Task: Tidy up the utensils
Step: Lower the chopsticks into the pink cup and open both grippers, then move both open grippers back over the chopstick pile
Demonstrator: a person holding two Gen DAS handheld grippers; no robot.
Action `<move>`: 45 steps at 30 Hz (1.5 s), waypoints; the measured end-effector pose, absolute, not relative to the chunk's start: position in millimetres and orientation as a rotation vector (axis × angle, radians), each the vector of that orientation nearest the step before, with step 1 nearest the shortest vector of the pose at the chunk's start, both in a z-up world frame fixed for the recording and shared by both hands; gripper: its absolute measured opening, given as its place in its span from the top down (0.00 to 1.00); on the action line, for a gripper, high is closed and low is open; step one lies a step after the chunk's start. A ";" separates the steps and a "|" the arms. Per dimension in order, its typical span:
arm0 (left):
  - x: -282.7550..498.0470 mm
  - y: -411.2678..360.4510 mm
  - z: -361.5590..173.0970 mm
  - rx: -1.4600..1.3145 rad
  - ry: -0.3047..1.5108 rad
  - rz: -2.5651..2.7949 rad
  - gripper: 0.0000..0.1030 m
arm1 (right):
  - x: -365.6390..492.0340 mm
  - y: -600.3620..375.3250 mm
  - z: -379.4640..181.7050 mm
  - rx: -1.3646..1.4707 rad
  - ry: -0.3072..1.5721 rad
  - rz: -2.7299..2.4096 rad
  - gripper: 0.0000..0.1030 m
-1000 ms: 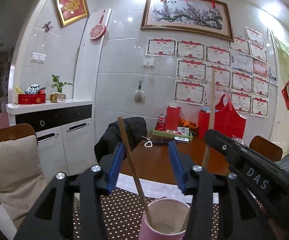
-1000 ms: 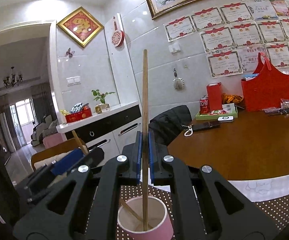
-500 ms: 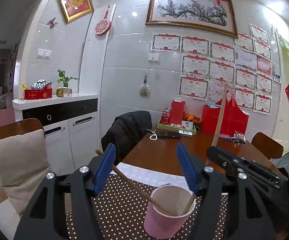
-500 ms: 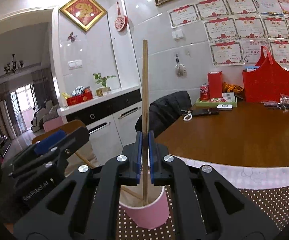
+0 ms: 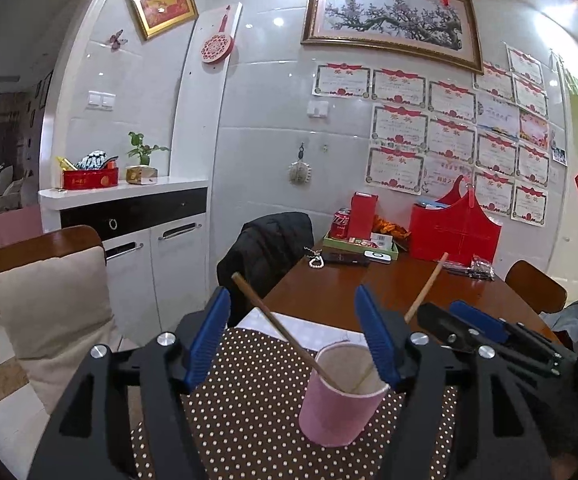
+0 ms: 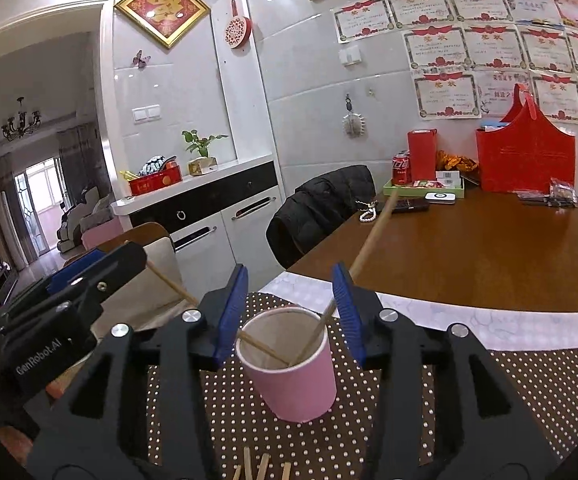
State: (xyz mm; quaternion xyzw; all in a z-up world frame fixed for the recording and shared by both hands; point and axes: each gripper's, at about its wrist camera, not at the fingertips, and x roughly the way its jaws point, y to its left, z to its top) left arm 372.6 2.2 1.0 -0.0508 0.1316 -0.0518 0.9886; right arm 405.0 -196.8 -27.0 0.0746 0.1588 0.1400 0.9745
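Right wrist view: the right gripper [image 6: 291, 312] has its jaws spread apart, one blue pad on each side of the pink cup [image 6: 291, 364], not touching it. They have just been opening, and the chopstick [image 6: 363, 254] they bracket at the right pad is loose now, leaning to the right against the cup's rim with its top end pointing toward the far side of the table [image 6: 469, 252]. A second chopstick [image 6: 263, 347] leans the other way, out over the left rim. The cup stands upright on a brown polka-dot mat [image 6: 529, 380] at the near edge of the table. At the very bottom of the frame a few more chopsticks [image 6: 263, 466] lie flat on the mat, only their tips showing.

The left gripper [image 5: 293, 336] is released too, jaws wide, nothing between the pads; they were still opening a moment back. In its view the cup sits low and a bit right of centre, near the right pad, with both sticks fanned out in a V. The right gripper's black tip shows at the right side, just past the cup.

Far end of the table has a red bag [image 5: 455, 232] and a soda can [image 5: 341, 222]; a black jacket [image 5: 269, 248] hangs on a chair.
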 end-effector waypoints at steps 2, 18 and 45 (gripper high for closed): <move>365.4 4.2 1.2 -0.098 0.273 -0.097 0.37 | 397.5 -198.8 -26.3 0.150 0.326 0.278 0.56; 296.3 -4.0 -59.3 -0.004 0.629 -0.219 0.35 | 324.6 -214.2 -76.2 0.033 0.597 0.296 0.50; 233.3 -71.4 -154.5 0.123 1.021 -0.477 0.81 | 234.4 -238.9 -145.2 0.075 0.816 0.310 0.50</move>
